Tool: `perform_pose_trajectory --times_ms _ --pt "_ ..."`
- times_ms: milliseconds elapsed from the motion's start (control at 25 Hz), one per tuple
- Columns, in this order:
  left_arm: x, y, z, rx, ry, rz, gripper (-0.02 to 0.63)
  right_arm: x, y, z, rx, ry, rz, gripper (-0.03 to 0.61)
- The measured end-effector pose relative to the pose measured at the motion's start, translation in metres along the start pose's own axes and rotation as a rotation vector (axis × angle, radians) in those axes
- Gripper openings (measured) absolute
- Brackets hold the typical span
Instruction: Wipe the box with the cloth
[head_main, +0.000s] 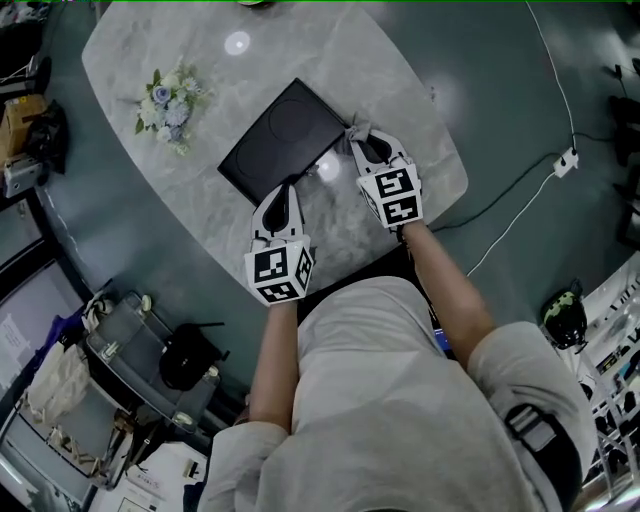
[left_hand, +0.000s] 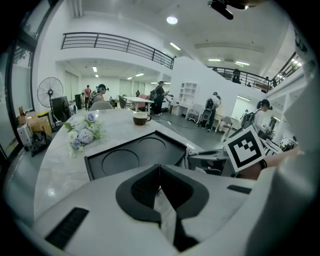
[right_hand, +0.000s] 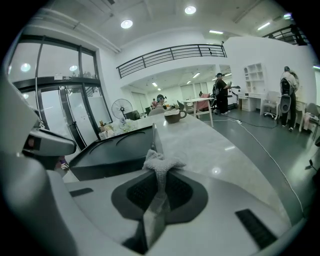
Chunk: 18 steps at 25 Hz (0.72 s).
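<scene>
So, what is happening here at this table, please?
A person works with a claw in each hand at a marble table. The right claw is shut on a pale cloth at the right corner of the black box. The left claw is shut and empty, near the box's nearest corner.

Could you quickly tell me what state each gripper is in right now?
Left gripper: closed, nothing held.
Right gripper: closed on the cloth.
</scene>
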<state>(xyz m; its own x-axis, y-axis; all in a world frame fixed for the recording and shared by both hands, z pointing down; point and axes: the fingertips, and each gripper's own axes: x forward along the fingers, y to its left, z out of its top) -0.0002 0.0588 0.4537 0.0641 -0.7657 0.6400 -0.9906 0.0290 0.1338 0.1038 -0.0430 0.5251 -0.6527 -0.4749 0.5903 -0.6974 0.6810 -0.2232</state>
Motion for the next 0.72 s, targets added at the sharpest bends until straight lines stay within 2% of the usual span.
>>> perform_pose_trajectory --times_ms 200,560,720 --pt "-0.022 0.012 0.002 -0.035 -0.049 0.043 0.024 -0.006 0.007 0.005 -0.041 0.008 0.020 0.048" --pt "-0.086 -0.002 -0.008 -0.119 -0.175 0.073 0.025 -0.083 0.038 0.025 -0.275 -0.034 0.060 0.048" --pt "-0.107 -0.017 -0.006 -0.114 -0.223 0.073 0.024 -0.116 0.053 0.036 -0.376 -0.064 0.079 0.048"
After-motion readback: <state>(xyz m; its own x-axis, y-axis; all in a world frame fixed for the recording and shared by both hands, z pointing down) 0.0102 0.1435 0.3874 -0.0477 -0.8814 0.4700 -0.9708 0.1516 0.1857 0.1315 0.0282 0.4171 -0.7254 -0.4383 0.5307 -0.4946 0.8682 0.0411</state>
